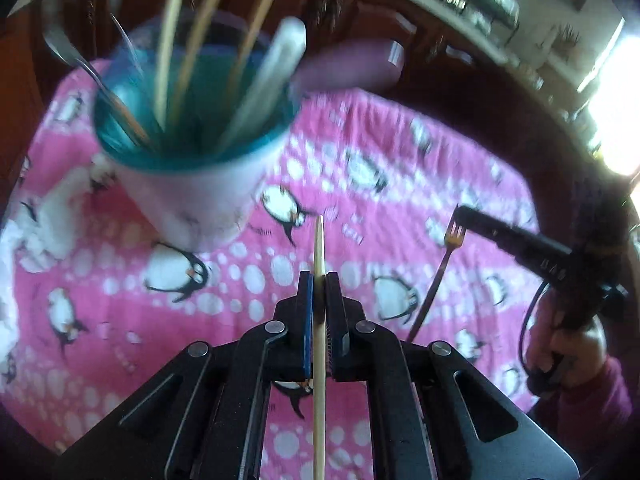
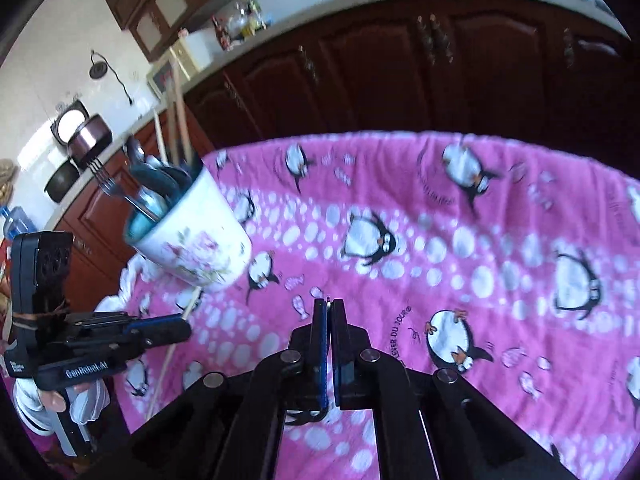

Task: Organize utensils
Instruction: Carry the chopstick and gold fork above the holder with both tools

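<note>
Left tongs (image 1: 319,280): closed on a pale wooden chopstick (image 1: 319,248). The stick runs lengthwise between the two pads, its tapered tip projecting past them toward the far side, its shaft passing back under the camera. In the right wrist view the same left tongs (image 2: 176,330) enter from the left edge with the chopstick (image 2: 188,308) crossing them at a slant, its upper end close to the base of the cup.

Right tongs (image 2: 329,304): pads closed together, with a thin sliver of metal showing at their tips. In the left wrist view these right tongs (image 1: 460,213) reach in from the right and grip a fork (image 1: 440,264) at its tine end; the handle slopes down toward the near side, above the cloth.

Cup (image 1: 192,184): white outside with a floral print, blue-green inside, standing on the worktop to the far left of both tongs. It holds several chopsticks (image 1: 188,40), a white utensil handle (image 1: 264,80) and metal cutlery (image 2: 132,196), including another fork and spoons. The left wrist picture is motion-blurred here.

Worktop: covered by a pink cloth (image 2: 440,220) printed with penguins and white spots. Dark wooden cabinets (image 2: 380,76) stand beyond its far edge.
</note>
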{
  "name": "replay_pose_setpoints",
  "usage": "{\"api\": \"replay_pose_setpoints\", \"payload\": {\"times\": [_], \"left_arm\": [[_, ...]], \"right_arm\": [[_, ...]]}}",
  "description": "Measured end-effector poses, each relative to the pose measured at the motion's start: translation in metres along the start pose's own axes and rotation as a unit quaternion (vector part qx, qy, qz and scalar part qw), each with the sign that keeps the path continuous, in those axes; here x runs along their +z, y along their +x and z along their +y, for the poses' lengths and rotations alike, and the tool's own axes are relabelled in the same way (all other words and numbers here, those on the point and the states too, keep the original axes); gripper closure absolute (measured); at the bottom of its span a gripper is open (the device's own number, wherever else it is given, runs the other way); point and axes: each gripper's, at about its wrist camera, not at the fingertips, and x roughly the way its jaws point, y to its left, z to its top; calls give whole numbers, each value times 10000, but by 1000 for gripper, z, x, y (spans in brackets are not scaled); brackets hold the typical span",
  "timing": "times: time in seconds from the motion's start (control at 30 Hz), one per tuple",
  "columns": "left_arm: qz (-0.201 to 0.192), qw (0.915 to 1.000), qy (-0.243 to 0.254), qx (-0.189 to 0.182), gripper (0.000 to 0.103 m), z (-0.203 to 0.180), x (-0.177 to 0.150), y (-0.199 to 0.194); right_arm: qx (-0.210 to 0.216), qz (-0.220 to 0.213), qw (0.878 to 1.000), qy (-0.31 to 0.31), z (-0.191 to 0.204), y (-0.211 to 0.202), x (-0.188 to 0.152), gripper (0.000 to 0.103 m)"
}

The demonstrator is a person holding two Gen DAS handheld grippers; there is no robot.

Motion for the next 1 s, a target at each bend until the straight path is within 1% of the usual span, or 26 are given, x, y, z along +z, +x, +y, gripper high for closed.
{"api": "replay_pose_setpoints", "payload": {"times": [0.13, 0.23, 0.37, 0.4, 0.43, 0.5, 0.6, 0.73, 0.77, 0.9, 1.0], "left_arm": [[-548, 9984, -66, -74, 99, 3, 15, -49], [-1011, 9948, -103, -62, 99, 6, 34, -80], [-1581, 9872, -177, 86, 99, 13, 63, -108], [-1765, 9840, -175, 196, 99, 15, 72, -113], [-1869, 9818, -157, 291, 99, 13, 78, -113], [-2184, 9742, -114, 551, 99, 16, 93, -116], [-2485, 9658, -199, 713, 99, 25, 110, -117], [-2821, 9548, -354, 864, 99, 40, 126, -112], [-2902, 9519, -382, 906, 99, 43, 128, -109], [-3193, 9402, -387, 1121, 99, 51, 131, -98], [-3337, 9339, -363, 1228, 99, 55, 131, -89]], "right_arm": [[41, -332, 9994, -123, 19, -28, 12, 102], [80, -520, 9984, -225, 36, -44, 24, 102], [178, -811, 9957, -405, 66, -62, 45, 102], [190, -890, 9947, -477, 73, -66, 50, 102], [166, -968, 9935, -568, 84, -69, 55, 102], [140, -1077, 9915, -716, 102, -70, 66, 102], [16, -1247, 9883, -883, 127, -69, 82, 102], [-200, -1421, 9836, -1090, 152, -54, 103, 102], [-214, -1440, 9832, -1101, 156, -50, 107, 102], [-521, -1488, 9788, -1309, 173, -23, 118, 102], [-668, -1454, 9763, -1455, 181, -4, 121, 102]]}}
